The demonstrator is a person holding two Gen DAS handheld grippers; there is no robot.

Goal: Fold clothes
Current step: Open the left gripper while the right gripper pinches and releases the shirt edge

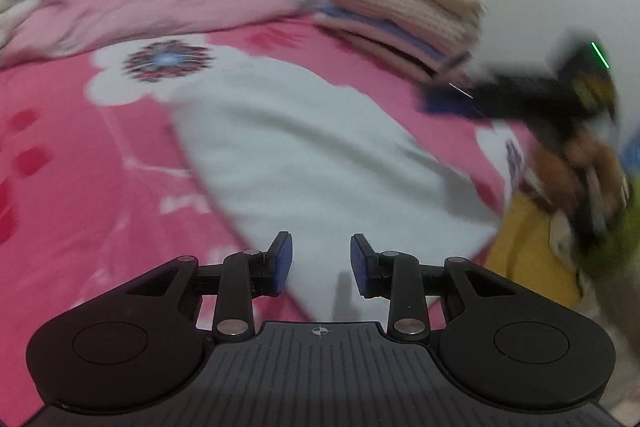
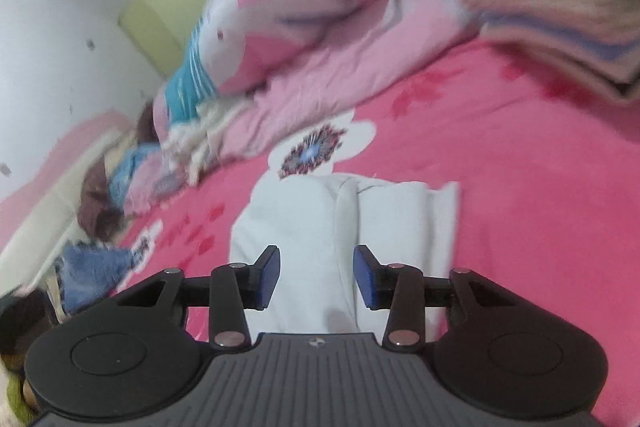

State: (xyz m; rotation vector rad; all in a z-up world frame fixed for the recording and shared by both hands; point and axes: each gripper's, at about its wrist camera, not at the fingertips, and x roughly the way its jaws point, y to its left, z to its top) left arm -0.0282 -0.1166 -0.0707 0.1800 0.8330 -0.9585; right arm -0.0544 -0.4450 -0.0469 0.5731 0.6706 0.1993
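Observation:
A white garment (image 1: 312,155) lies folded on the pink flowered bedsheet (image 1: 80,187). My left gripper (image 1: 321,263) hovers open over its near corner, nothing between the blue pads. In the left wrist view my right gripper (image 1: 452,95) shows blurred at the right, held by a hand (image 1: 592,171). In the right wrist view the same white garment (image 2: 340,227) lies as a folded bundle with a crease down its middle. My right gripper (image 2: 316,275) is open just above its near end, holding nothing.
A stack of folded clothes (image 1: 408,3) sits at the bed's far right by the white wall. Pink pillows and a quilt (image 2: 312,7) lie at the head. Loose clothes (image 2: 120,179) are heaped along the bed's left edge. A yellow cloth (image 1: 532,251) is at the right.

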